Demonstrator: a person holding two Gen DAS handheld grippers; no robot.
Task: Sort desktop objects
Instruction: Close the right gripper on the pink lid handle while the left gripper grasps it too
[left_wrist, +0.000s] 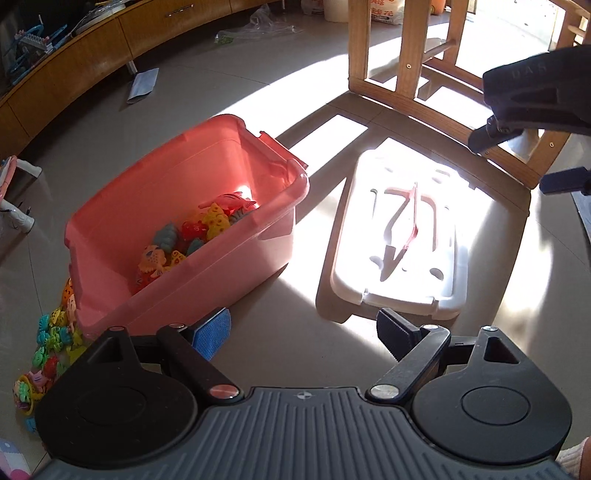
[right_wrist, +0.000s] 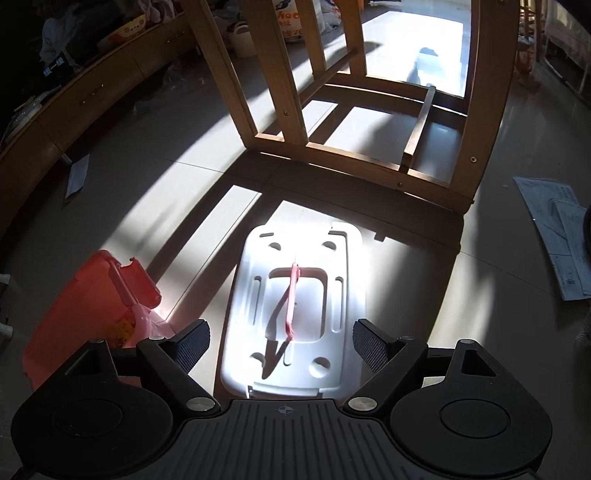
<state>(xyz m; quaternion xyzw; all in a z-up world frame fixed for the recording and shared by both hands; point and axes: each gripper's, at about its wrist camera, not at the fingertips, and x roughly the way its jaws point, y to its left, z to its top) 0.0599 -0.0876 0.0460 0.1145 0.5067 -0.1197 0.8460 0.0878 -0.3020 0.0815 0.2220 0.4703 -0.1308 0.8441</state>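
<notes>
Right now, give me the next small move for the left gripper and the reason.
Probably swing the left gripper left and down toward the loose toy pile beside the pink bin. Its jaws are open and empty, some toys already lie in the bin, and the white lid is off.

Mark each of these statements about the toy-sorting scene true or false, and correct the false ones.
1. The pink bin holds toy fish. True.
2. The white lid is fitted on the bin. False: it lies flat on the floor beside the bin.
3. More small toys lie on the floor outside the bin. True.
4. The right gripper grips the lid's pink handle. False: its jaws stand open above the lid, holding nothing.
5. The left gripper is open and empty. True.
</notes>
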